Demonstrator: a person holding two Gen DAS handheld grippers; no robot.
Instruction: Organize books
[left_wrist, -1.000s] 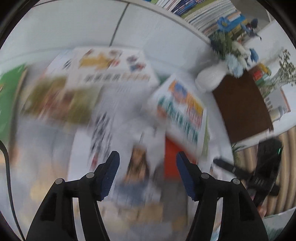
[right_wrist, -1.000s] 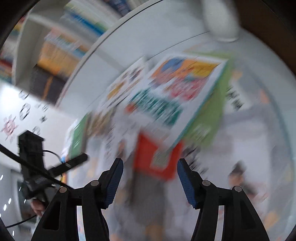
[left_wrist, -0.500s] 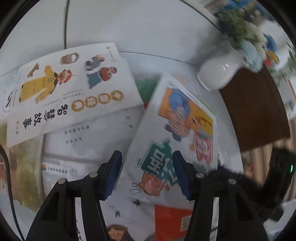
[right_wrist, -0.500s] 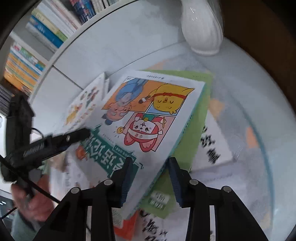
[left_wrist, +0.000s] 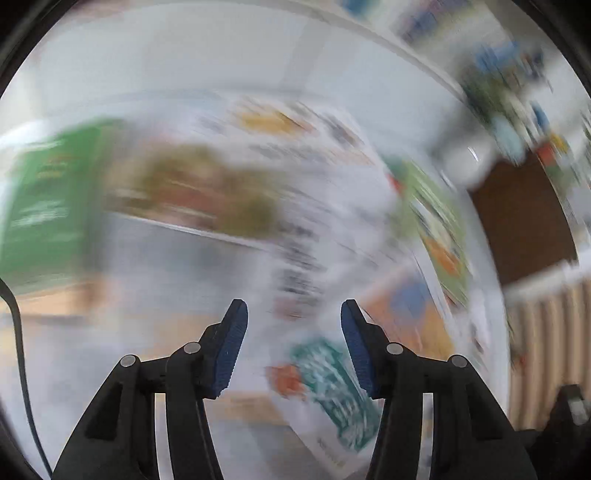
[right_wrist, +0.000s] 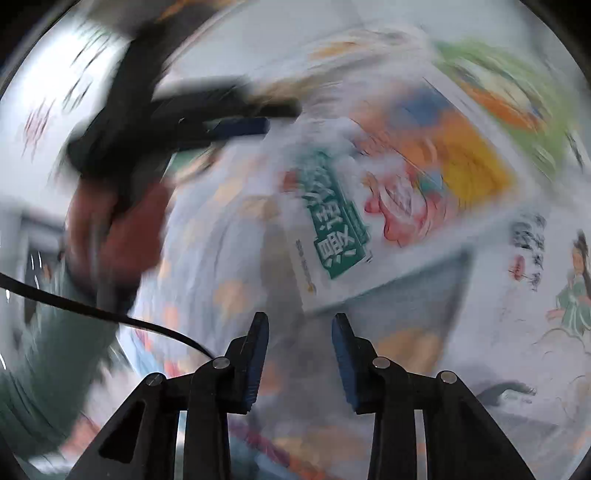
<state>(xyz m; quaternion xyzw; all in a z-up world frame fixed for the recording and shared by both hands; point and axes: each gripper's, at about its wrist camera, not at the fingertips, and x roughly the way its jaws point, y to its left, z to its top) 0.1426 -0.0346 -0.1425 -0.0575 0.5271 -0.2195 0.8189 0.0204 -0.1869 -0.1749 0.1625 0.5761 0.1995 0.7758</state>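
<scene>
Lying flat, blurred, the cartoon-cover book (right_wrist: 388, 206) shows a green title band.

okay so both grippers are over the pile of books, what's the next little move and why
Probably slow down and steady the right gripper at the near corner of the cartoon book with the green title. Its jaws are closing with nothing between them, and both views are too blurred to aim.

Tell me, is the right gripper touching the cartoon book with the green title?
Cannot tell. In the blurred right wrist view the closing right gripper sits just below the cartoon book, whose corner hangs near the fingertips; no pad plainly presses it.
</scene>
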